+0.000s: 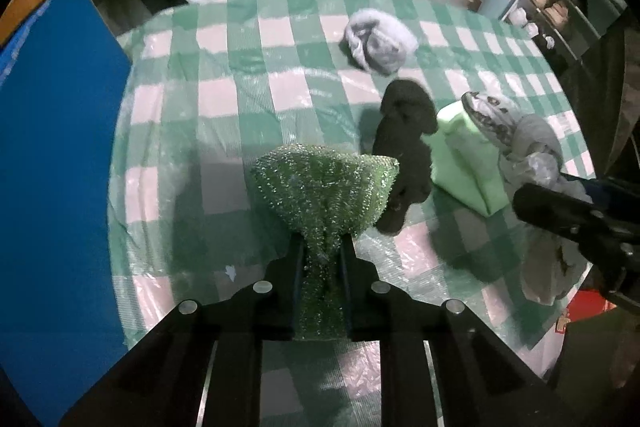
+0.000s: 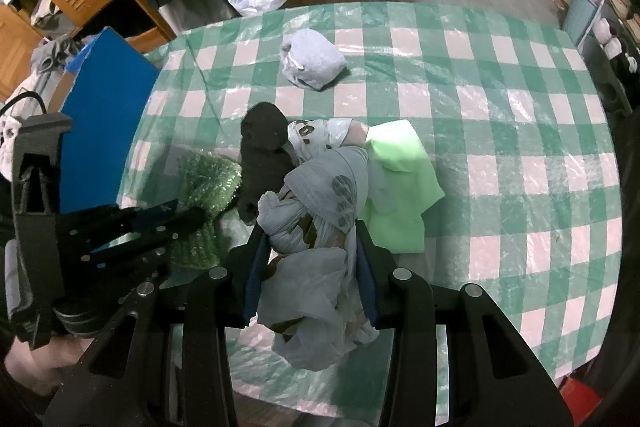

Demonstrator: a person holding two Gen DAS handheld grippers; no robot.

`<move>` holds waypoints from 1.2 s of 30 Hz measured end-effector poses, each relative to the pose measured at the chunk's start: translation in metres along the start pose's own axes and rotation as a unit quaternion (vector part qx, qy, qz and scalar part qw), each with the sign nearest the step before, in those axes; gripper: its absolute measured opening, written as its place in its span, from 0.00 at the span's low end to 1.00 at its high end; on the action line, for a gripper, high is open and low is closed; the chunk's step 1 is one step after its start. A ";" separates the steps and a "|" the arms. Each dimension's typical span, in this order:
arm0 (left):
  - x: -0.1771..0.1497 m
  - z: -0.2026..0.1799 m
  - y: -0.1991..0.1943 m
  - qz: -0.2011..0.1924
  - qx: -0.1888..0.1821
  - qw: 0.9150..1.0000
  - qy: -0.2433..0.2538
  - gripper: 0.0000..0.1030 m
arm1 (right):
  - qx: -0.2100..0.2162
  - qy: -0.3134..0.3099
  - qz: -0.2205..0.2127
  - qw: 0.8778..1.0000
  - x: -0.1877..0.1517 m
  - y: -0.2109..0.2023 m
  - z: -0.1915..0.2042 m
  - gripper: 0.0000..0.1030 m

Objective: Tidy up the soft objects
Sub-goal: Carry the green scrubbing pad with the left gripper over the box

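Soft glittery green mesh scrubber [image 1: 324,187] is pinched by the closed left gripper [image 1: 322,267] near the table's [image 1: 240,67] near edge; the right gripper [image 2: 310,259] clamps a crumpled grey patterned cloth [image 2: 320,195]. Either limp piece could slip, or snag the neighbouring black fuzzy bundle [image 1: 404,147].

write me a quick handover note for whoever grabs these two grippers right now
Left gripper: shut on the green sparkly scrubber.
Right gripper: shut on the knotted grey patterned cloth.
On the checked tablecloth: black fuzzy piece and light green cloth in the middle, grey bundle farther back.
Done: two items gripped, neither placed yet.
Left: place both, then the three loose ones. The pictures do not show where they belong.
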State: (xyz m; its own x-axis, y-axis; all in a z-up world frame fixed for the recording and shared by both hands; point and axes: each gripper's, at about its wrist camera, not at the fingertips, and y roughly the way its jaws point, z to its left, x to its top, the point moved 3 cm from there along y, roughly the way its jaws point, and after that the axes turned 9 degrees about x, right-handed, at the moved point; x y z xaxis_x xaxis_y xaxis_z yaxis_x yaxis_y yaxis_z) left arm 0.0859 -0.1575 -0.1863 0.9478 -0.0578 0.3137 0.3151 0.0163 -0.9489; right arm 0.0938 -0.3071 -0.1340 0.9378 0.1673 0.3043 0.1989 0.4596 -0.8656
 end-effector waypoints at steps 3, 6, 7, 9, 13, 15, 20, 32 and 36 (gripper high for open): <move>0.004 0.003 -0.012 -0.013 -0.004 1.000 -0.002 0.15 | 0.001 -0.001 -0.006 1.000 0.001 -0.005 0.002 0.38; 0.008 0.008 -0.024 -0.027 -0.005 1.000 -0.005 0.15 | 0.001 -0.004 -0.014 1.000 0.003 -0.010 0.005 0.38; 0.009 0.009 -0.027 -0.029 -0.008 1.000 -0.007 0.15 | 0.002 -0.005 -0.016 1.000 0.003 -0.012 0.007 0.38; 0.009 0.011 -0.034 -0.035 -0.012 0.999 -0.009 0.15 | 0.004 -0.008 -0.021 1.000 0.005 -0.016 0.010 0.38; 0.009 0.018 -0.049 -0.049 -0.013 0.999 -0.014 0.15 | 0.005 -0.015 -0.029 0.999 0.007 -0.023 0.019 0.38; 0.008 0.021 -0.055 -0.053 -0.014 0.998 -0.017 0.15 | 0.006 -0.021 -0.034 0.999 0.009 -0.027 0.025 0.38; 0.006 0.029 -0.072 -0.067 -0.018 0.997 -0.022 0.15 | 0.008 -0.037 -0.047 0.998 0.013 -0.039 0.042 0.38; -0.001 0.056 -0.108 -0.099 -0.017 0.994 -0.041 0.15 | 0.022 -0.069 -0.064 0.995 0.020 -0.053 0.081 0.38; -0.005 0.066 -0.117 -0.107 -0.016 0.993 -0.049 0.15 | 0.027 -0.082 -0.070 0.994 0.023 -0.056 0.097 0.38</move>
State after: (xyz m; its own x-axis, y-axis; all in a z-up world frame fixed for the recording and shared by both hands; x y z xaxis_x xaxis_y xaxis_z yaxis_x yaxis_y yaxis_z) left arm 0.0478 -0.0934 -0.0750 0.8603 0.0400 0.5081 0.5091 -0.0169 -0.8606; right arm 0.0767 -0.2441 -0.0398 0.8424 0.2365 0.4841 0.3036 0.5338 -0.7892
